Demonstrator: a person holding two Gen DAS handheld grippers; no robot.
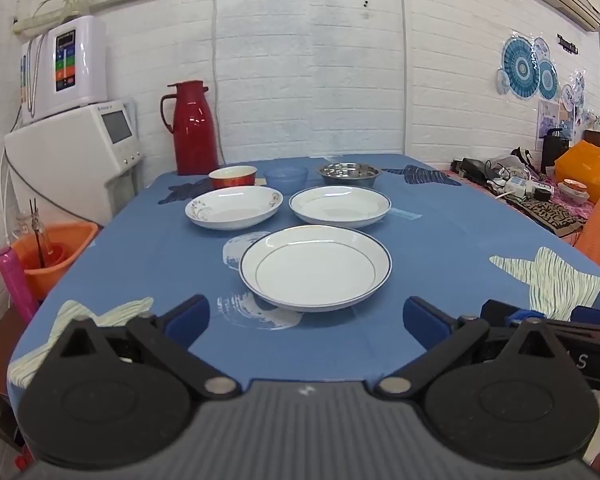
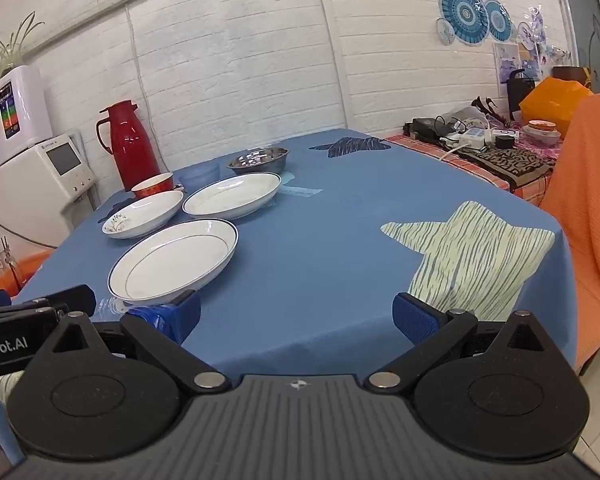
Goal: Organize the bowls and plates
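Three white plates lie on the blue tablecloth (image 1: 440, 248): a blue-rimmed one nearest (image 1: 315, 267) (image 2: 174, 257), a second blue-rimmed one behind it on the right (image 1: 340, 205) (image 2: 232, 194), and a flower-patterned one on the left (image 1: 233, 206) (image 2: 144, 213). Behind them stand a red bowl (image 1: 233, 176) (image 2: 153, 186), a translucent blue bowl (image 1: 286, 178) (image 2: 199, 176) and a steel bowl (image 1: 349, 173) (image 2: 258, 160). My left gripper (image 1: 307, 320) is open just in front of the nearest plate. My right gripper (image 2: 298, 316) is open over bare cloth to that plate's right.
A red thermos (image 1: 190, 128) stands at the table's far left corner. White appliances (image 1: 76, 148) and an orange basin (image 1: 48, 256) sit left of the table. A cluttered side table (image 2: 492, 148) and an orange-covered chair (image 2: 584, 208) are on the right.
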